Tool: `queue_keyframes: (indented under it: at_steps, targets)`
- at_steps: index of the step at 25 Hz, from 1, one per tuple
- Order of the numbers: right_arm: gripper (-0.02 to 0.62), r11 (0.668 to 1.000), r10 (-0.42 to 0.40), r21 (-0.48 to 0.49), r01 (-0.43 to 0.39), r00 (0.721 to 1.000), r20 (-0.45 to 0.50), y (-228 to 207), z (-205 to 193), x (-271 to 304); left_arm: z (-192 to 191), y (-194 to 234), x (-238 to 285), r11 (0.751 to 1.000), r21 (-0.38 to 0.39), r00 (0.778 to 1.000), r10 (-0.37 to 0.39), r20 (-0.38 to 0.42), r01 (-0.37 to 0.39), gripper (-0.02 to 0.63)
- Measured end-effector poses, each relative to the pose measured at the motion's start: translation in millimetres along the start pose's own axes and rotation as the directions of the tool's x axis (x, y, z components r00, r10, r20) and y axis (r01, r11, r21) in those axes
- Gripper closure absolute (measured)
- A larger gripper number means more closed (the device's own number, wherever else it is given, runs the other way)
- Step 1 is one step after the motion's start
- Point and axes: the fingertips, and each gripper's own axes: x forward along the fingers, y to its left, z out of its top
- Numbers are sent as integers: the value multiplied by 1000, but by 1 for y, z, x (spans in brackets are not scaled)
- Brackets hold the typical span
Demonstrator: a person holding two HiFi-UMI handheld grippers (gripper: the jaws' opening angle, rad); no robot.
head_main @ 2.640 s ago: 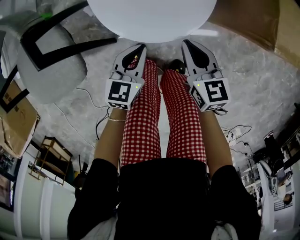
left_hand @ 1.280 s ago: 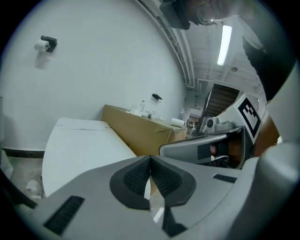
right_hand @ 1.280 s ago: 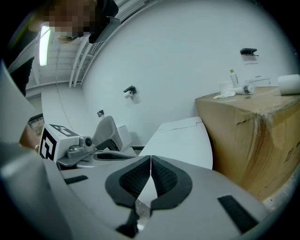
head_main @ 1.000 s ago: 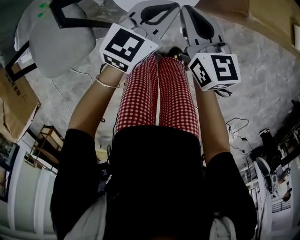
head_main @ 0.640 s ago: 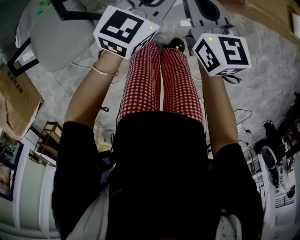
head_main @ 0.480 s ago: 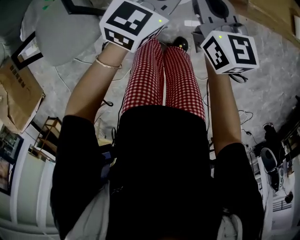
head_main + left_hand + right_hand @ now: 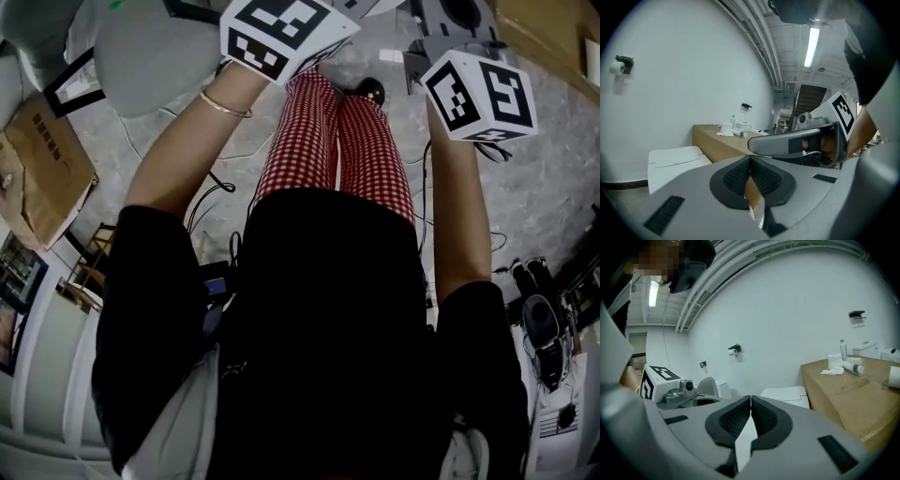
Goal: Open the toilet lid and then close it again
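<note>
The person is stretching both arms (image 7: 178, 159) forward, side by side. The left hand-held gripper (image 7: 750, 158) and the right hand-held gripper (image 7: 750, 398) are pressing their jaws together on nothing. They are pointing toward the toilet's white tank (image 7: 785, 393) beside the bench (image 7: 843, 385); the lid is hidden below.

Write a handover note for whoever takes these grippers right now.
Left gripper: jaws together, nothing between them, arm stretched forward.
Right gripper: the same, jaws together and empty.
Things: the lid is not in any view. Ahead, both gripper views show only a white flat-topped box, probably the cistern, beside a brown counter.
Done: cannot tell from here whether the lid is up or down.
Left: look at the lid first. If it is up, close it; if it is down and has not been opened, raise it, then close it.
</note>
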Motion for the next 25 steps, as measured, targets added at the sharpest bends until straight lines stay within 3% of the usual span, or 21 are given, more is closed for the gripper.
queue_keyframes:
  at_steps: [8, 25]
  targets:
    - [575, 1000, 7, -27, -6, 999, 50, 5, 40, 8, 33, 2, -4, 998, 67, 1000, -8, -7, 9, 603]
    - [575, 999, 28, -40, -24, 993, 111, 21, 99, -6, 93, 31, -50, 996, 51, 997, 68, 27, -69, 603]
